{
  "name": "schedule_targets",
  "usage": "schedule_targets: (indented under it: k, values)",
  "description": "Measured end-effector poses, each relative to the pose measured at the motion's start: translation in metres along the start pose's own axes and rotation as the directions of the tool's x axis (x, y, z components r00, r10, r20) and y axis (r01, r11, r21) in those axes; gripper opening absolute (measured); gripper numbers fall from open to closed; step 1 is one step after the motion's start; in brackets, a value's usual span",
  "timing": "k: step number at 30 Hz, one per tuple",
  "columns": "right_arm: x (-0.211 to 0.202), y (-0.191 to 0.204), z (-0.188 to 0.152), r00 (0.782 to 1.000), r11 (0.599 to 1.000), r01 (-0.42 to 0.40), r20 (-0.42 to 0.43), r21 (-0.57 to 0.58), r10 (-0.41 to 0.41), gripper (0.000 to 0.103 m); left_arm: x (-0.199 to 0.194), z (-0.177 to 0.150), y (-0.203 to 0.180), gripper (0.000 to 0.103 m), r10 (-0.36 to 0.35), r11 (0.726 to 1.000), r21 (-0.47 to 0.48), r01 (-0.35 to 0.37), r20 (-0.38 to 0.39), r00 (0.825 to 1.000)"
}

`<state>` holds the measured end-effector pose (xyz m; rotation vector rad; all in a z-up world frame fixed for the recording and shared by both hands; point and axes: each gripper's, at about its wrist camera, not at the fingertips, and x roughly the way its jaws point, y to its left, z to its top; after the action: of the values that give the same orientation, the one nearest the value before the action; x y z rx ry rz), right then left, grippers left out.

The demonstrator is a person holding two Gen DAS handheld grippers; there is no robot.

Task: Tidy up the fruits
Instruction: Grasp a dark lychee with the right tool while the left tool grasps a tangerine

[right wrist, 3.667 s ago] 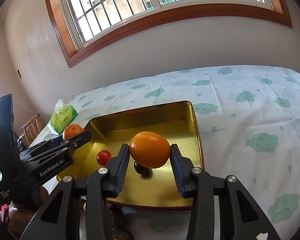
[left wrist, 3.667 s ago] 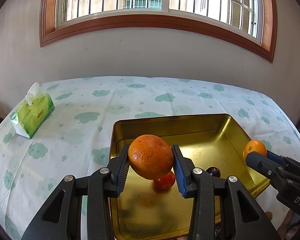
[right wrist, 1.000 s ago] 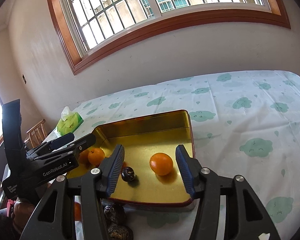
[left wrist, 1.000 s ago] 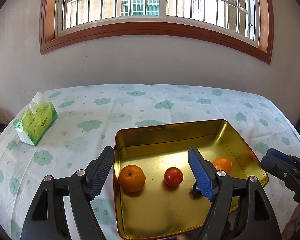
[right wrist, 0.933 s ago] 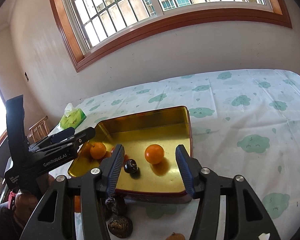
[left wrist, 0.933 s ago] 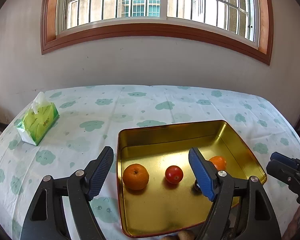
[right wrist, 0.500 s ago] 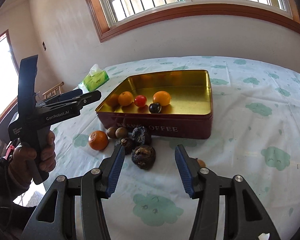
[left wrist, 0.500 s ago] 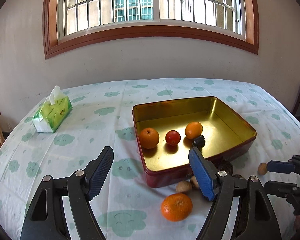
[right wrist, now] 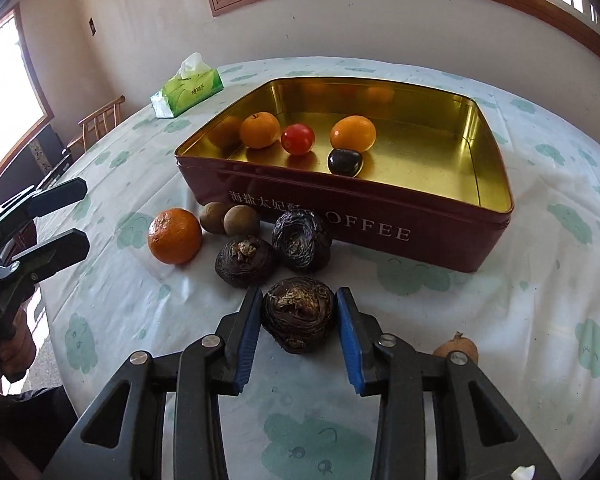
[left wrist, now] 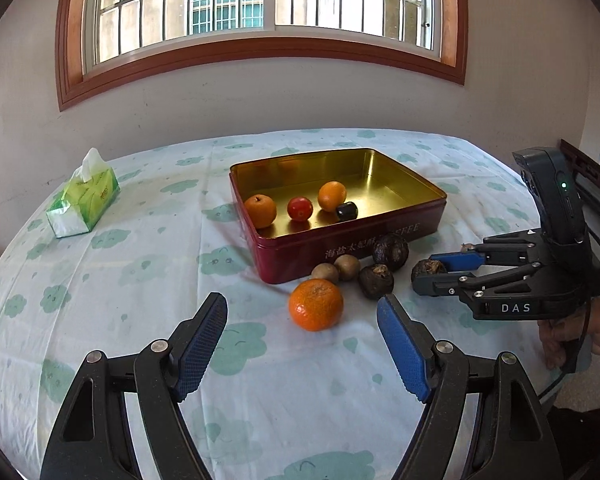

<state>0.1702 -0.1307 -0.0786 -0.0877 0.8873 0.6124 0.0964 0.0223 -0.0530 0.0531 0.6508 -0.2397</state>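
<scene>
A red tin (right wrist: 380,236) (left wrist: 292,256) with a gold inside holds two oranges, a tomato (right wrist: 298,139) and a small dark fruit. In front of it on the cloth lie an orange (left wrist: 316,309) (right wrist: 175,236), two small brown fruits and dark wrinkled fruits. My right gripper (right wrist: 298,300) (left wrist: 424,272) is closing on one dark wrinkled fruit (right wrist: 298,316), which rests on the cloth with the pads touching both its sides. My left gripper (left wrist: 302,320) (right wrist: 85,218) stands open just short of the loose orange, with nothing between its fingers.
A green tissue pack (left wrist: 84,204) (right wrist: 188,90) lies at the table's far left. One more small brown fruit (right wrist: 456,346) sits to the right of my right gripper. A wooden chair (right wrist: 100,120) stands beyond the table's left edge. A person's hand (left wrist: 568,340) holds the right gripper.
Both grippers have drawn back from over the tin and come down toward the fruits in front of it. The right jaws have narrowed around a dark wrinkled fruit. The left stays open.
</scene>
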Motion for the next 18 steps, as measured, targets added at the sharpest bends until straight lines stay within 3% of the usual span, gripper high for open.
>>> schedule_targets:
  k: [2, 5, 7, 11, 18]
  values:
    - [-0.023, -0.004, -0.01, 0.996, 0.999, 0.009, 0.083, 0.047, -0.013, 0.034, 0.002, 0.005, -0.011, 0.078, -0.03, 0.999, 0.037, 0.03, 0.004, 1.0]
    - [-0.06, -0.034, -0.03, 0.978, 0.98, 0.069, 0.182, 0.187, -0.104, 0.034, 0.01, 0.012, -0.022, 0.078, -0.072, 0.995, 0.066, 0.073, -0.007, 0.997]
    - [-0.076, -0.062, -0.042, 0.967, 0.955, 0.111, 0.191, 0.275, -0.167, 0.034, 0.016, 0.014, -0.023, 0.077, -0.096, 0.994, 0.045, 0.097, -0.015, 0.995]
    - [-0.093, -0.099, -0.055, 0.955, 0.922, 0.166, 0.174, 0.351, -0.238, 0.034, 0.034, 0.015, -0.014, 0.077, -0.037, 0.999, 0.013, 0.038, -0.052, 0.998]
    - [-0.084, -0.103, -0.056, 0.961, 0.929, 0.156, 0.167, 0.336, -0.221, 0.035, 0.069, 0.014, -0.001, 0.073, 0.0, 1.0, 0.012, 0.002, -0.145, 0.989]
